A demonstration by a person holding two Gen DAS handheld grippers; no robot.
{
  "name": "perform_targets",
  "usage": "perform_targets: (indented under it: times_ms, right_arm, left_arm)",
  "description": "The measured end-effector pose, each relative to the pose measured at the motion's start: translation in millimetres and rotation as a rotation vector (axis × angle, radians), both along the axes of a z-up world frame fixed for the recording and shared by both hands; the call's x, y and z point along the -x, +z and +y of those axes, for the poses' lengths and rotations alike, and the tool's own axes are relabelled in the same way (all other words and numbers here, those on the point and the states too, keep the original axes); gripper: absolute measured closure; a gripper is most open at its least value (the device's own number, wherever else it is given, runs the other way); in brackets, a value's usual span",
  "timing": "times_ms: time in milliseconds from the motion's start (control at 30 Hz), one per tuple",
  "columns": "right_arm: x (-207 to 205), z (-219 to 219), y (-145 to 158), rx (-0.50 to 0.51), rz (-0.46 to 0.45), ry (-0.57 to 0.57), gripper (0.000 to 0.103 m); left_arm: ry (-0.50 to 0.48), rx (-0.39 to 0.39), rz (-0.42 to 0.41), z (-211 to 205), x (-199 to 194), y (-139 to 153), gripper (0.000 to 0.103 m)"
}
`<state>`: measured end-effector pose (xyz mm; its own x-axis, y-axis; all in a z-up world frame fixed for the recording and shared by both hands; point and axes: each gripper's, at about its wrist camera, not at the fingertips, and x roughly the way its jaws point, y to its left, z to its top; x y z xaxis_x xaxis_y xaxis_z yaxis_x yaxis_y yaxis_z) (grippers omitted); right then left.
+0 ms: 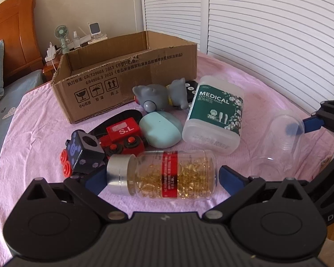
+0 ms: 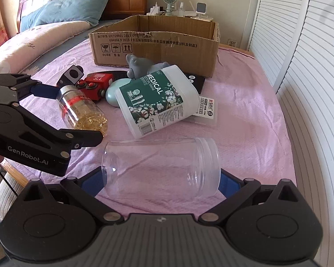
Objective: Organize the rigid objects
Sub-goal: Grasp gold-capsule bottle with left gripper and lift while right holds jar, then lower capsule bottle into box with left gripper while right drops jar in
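Note:
My left gripper (image 1: 164, 178) is shut lengthways on a clear bottle of golden capsules (image 1: 173, 175) with a silver cap and a red label. One pad sits on the cap and the other on the base. From the right wrist view the same bottle (image 2: 82, 109) lies in that gripper (image 2: 72, 114). My right gripper (image 2: 162, 183) is shut on an empty clear plastic jar (image 2: 162, 166), held end to end with its threaded mouth to the right. The open cardboard box (image 1: 122, 77) stands behind the pile.
On the pink cloth (image 1: 33, 129) lie a medical cotton swab tub (image 1: 213, 115), a grey elephant toy (image 1: 155, 95), a teal case (image 1: 160, 131), a red toy train (image 1: 122, 138) and a dark cube (image 1: 86, 151). White louvred doors (image 2: 311, 89) run along the right. Pillows (image 2: 66, 9) lie far left.

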<state>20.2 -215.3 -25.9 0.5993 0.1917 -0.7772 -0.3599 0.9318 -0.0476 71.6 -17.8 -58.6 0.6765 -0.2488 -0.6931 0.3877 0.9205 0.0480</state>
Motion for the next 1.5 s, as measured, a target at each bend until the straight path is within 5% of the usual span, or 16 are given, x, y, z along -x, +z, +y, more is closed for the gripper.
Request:
perform_targets:
  times_ms: [167, 567, 967, 1500]
  right_arm:
    - [0, 6, 4, 0.032, -0.014, -0.001, 0.000]
    - [-8, 9, 15, 0.064, 0.016, 0.006, 0.009]
    - [-24, 6, 54, 0.071, -0.035, 0.103, 0.009]
    - [-125, 6, 112, -0.021, -0.123, 0.121, 0.009]
  left_arm:
    - [0.018, 0.002, 0.033, 1, -7, -1, 0.010]
    - [-0.057, -0.004, 0.128, 5, -15, 7, 0.011]
    - [-0.152, -0.025, 0.136, 12, -23, 54, 0.011]
    - [-0.073, -0.104, 0.029, 13, -149, 117, 0.010]
